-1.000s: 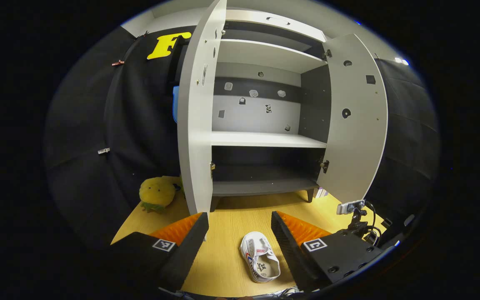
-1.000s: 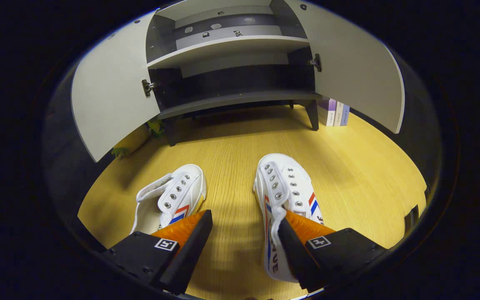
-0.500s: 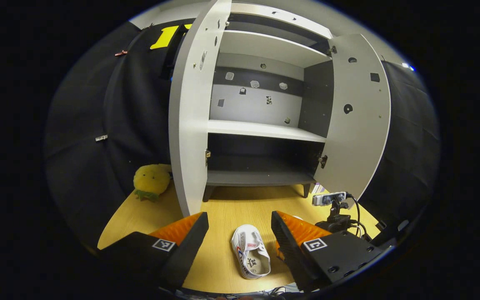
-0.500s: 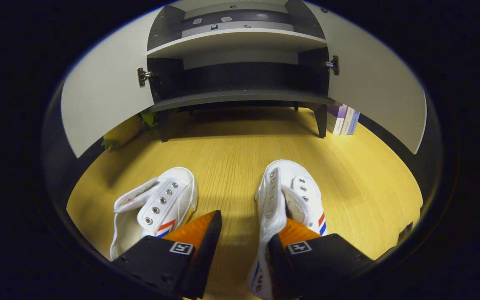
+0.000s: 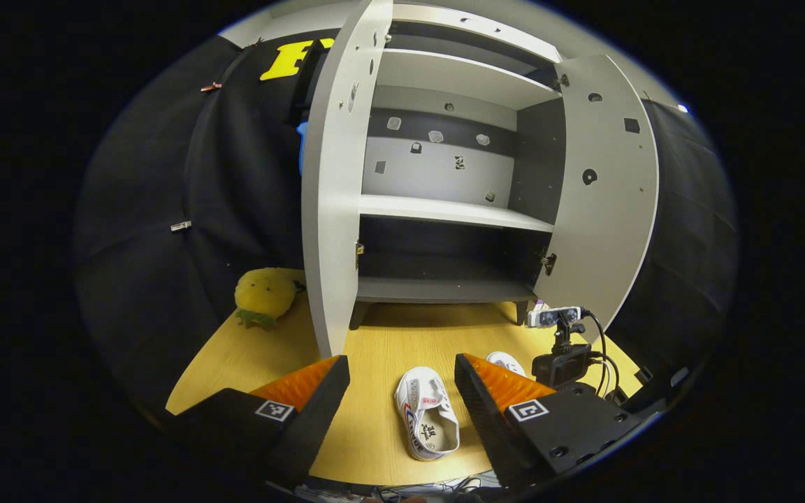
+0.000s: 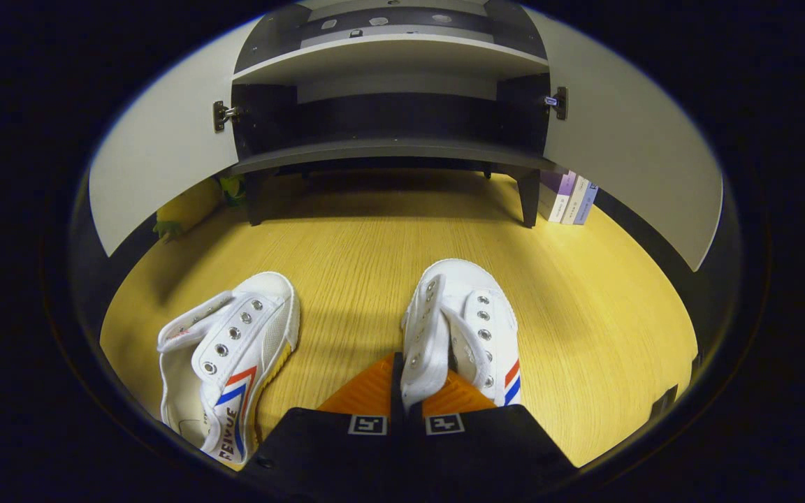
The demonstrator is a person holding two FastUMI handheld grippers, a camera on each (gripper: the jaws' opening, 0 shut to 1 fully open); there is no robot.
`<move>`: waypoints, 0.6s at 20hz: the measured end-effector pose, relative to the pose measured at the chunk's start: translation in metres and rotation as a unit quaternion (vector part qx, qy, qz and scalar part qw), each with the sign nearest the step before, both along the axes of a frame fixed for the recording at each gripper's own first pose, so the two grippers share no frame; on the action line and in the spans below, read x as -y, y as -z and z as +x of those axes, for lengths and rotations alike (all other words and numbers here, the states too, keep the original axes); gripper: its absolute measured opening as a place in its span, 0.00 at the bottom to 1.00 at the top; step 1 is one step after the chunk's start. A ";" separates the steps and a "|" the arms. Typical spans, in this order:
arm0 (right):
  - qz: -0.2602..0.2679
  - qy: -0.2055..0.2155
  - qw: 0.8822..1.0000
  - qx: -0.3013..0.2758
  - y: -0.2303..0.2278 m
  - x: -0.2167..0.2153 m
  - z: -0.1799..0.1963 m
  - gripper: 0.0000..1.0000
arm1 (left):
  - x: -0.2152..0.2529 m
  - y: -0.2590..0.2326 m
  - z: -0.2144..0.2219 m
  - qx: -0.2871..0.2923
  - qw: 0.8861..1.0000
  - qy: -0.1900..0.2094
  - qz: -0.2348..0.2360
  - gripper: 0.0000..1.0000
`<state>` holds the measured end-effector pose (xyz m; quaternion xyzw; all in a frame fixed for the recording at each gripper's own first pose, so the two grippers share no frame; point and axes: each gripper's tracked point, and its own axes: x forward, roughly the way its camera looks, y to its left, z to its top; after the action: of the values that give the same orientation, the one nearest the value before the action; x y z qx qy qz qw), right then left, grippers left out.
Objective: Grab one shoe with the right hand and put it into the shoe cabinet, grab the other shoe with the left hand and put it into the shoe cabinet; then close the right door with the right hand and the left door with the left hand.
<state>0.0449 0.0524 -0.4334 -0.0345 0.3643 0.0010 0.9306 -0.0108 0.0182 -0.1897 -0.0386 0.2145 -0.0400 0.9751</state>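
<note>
The shoe cabinet [image 5: 444, 209] stands on the wooden floor [image 6: 374, 251] with both doors swung wide: in the left gripper view the left door [image 5: 329, 195] is seen nearly edge-on and the right door [image 5: 605, 195] angles outward, with pale shelves between them and a dark bottom shelf [image 5: 444, 288] that holds nothing; in the right gripper view the same bottom shelf [image 6: 388, 148] runs across the top, flanked by the two door panels. Beside the cabinet's left door lies a yellow plush toy [image 5: 264, 295], and by its right leg a few books [image 6: 570, 199] stand upright. The right shoe [image 6: 462, 328], white with red and blue stripes, sits on the floor, toe toward the cabinet; the right gripper [image 6: 402, 381] is clenched on the inner side wall of its upper, one finger inside the opening and the other outside, the two pressed together on the canvas. The left shoe [image 6: 224, 363] lies just beside it to the left, apart from it, tilted onto its side, touched by nothing. The left gripper [image 5: 402, 391] hovers above the floor with its fingers spread wide, grasping nothing, the left shoe [image 5: 427, 423] lying below and between them. Farther right in that view stands a small camera on a stand [image 5: 557, 335], its cables trailing
</note>
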 end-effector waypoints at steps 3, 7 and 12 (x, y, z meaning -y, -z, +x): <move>-0.006 -0.016 1.000 0.002 -0.005 0.002 0.003 0.05 | 0.005 0.003 -0.011 -0.009 1.000 0.004 -0.007 0.95; -0.006 -0.017 0.999 0.034 -0.034 0.006 0.009 0.05 | 0.004 -0.003 -0.019 -0.001 1.000 0.008 0.000 0.95; -0.028 -0.032 0.998 0.051 -0.083 0.008 0.010 0.05 | -0.001 -0.011 -0.020 0.016 1.000 0.016 0.001 0.95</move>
<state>0.0546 0.0439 -0.3507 -0.0725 0.3146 0.0186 0.9463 -0.0304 0.0188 -0.1792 -0.0336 0.1991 -0.0562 0.9778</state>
